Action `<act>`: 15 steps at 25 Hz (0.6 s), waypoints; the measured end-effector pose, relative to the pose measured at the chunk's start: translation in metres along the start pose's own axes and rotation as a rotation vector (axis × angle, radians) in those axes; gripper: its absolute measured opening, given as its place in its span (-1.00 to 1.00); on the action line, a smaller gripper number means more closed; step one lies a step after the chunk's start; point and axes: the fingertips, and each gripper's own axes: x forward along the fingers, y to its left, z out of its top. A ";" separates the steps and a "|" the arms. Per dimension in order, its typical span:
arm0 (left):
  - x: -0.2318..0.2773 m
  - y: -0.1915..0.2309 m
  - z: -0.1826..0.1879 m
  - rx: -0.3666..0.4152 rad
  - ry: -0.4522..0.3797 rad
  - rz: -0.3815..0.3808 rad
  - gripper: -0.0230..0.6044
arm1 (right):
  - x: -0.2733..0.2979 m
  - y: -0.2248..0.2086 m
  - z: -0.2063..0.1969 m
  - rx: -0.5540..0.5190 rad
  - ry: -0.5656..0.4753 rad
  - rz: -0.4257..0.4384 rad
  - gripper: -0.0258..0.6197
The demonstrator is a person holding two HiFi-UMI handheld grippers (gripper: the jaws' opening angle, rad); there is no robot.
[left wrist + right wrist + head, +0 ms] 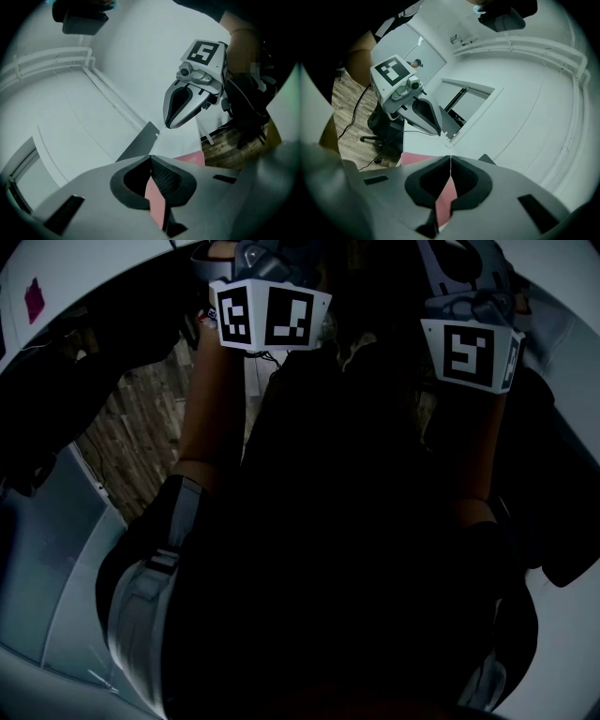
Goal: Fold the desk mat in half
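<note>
The pink desk mat is pinched at its edge in my left gripper, whose jaws are shut on it. My right gripper is shut on another part of the mat's pink edge. More of the mat hangs below the jaws, over a white table. Each gripper shows in the other's view, the right gripper and the left gripper, both held high and side by side. In the dark head view only their marker cubes and the person's forearms show.
A black office chair and cables stand on the wood floor beside the table. White walls with raised rails and a window recess fill the background. The person's dark clothing blocks most of the head view.
</note>
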 end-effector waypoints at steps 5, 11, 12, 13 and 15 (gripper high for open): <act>0.017 -0.017 -0.025 -0.010 0.036 -0.040 -0.89 | 0.019 0.015 -0.024 0.020 0.031 0.038 -0.83; 0.045 -0.038 -0.056 -0.033 0.102 -0.085 -0.89 | 0.045 0.022 -0.057 0.067 0.048 0.102 -0.83; 0.049 -0.042 -0.061 -0.037 0.108 -0.088 -0.89 | 0.049 0.023 -0.061 0.071 0.049 0.109 -0.83; 0.052 -0.047 -0.065 -0.041 0.114 -0.094 -0.89 | 0.052 0.025 -0.064 0.073 0.053 0.118 -0.83; 0.054 -0.060 -0.072 -0.041 0.133 -0.109 -0.89 | 0.054 0.031 -0.070 0.074 0.060 0.134 -0.83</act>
